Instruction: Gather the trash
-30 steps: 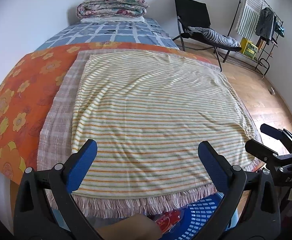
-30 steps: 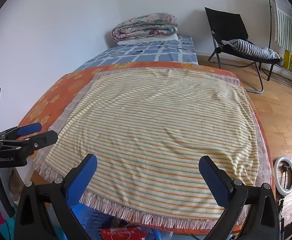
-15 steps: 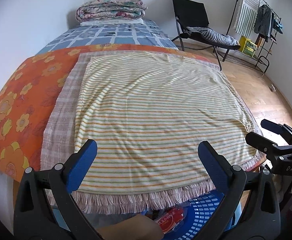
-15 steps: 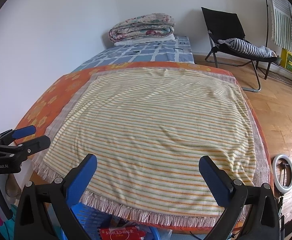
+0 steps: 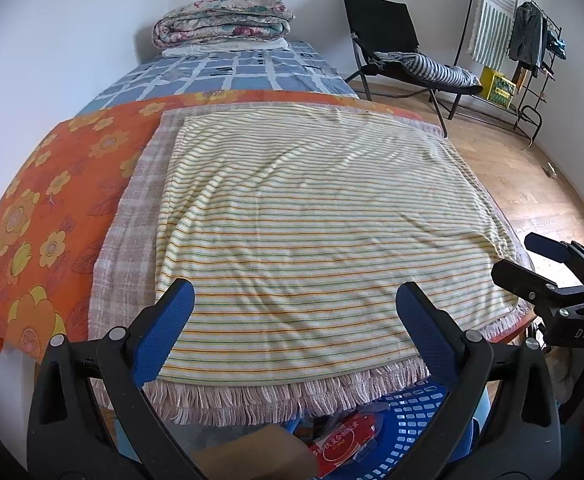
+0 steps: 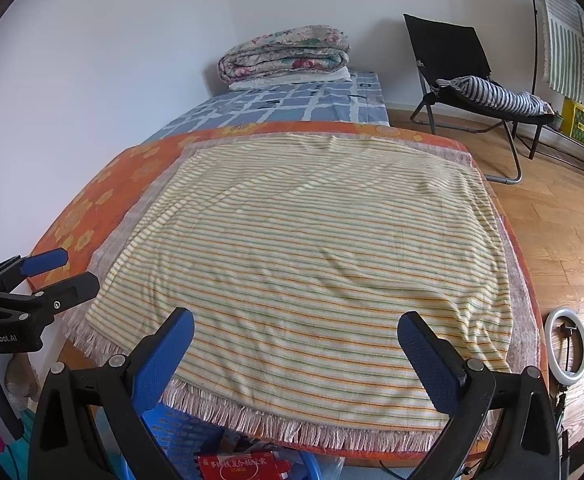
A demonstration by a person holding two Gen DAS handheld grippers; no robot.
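1. Over the last second both views have drawn back and risen a little from the bed — more of the striped blanket's near fringe and of the basket below it now shows, so we judge that we are stepping away after a drop.
2. Our left gripper and right gripper both hover over the near edge of the bed, jaws wide apart and holding nothing.
3. The trash, a red printed crinkly wrapper, lies in the blue perforated plastic basket below the foot of the bed, beside a flat brown cardboard-like piece.
4. The yellow striped knit blanket with a pink fringe is soft and slightly rippled, and bare of litter — we see nothing left on it to collect.
5. Beneath it lie a pale checked cloth and an orange flowered sheet, both limp and flat.
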